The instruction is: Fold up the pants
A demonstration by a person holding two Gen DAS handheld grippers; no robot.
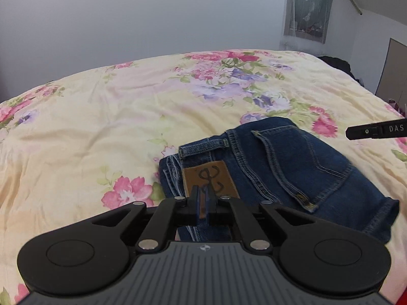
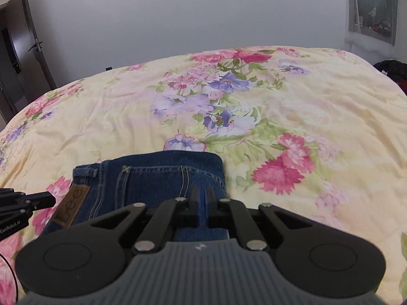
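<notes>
Left gripper [image 1: 202, 203]: jaws nearly together, a thin sliver of denim and brown patch showing between them; looks pinched on the jeans' waistband edge, though the contact itself is hard to confirm. Right gripper [image 2: 202, 204]: jaws drawn in around a strip of blue denim, apparently clamped on the near edge.

Jeans [image 1: 279, 167]: folded into a compact bundle on the floral bedspread [image 1: 101, 117], back pocket [image 1: 300, 162] up, leather patch [image 1: 209, 178] at the waistband. From your left tool the bundle runs from 12 toward 2 o'clock; from your right tool it spreads from 12 toward 10 o'clock. Long axis lies crosswise between the two tools, waistband on the left-hand end.

Judgement: both tools hold the same near edge, one per end. Any last fold goes away from you, toward 12; lift both ends evenly or the bundle skews.
</notes>
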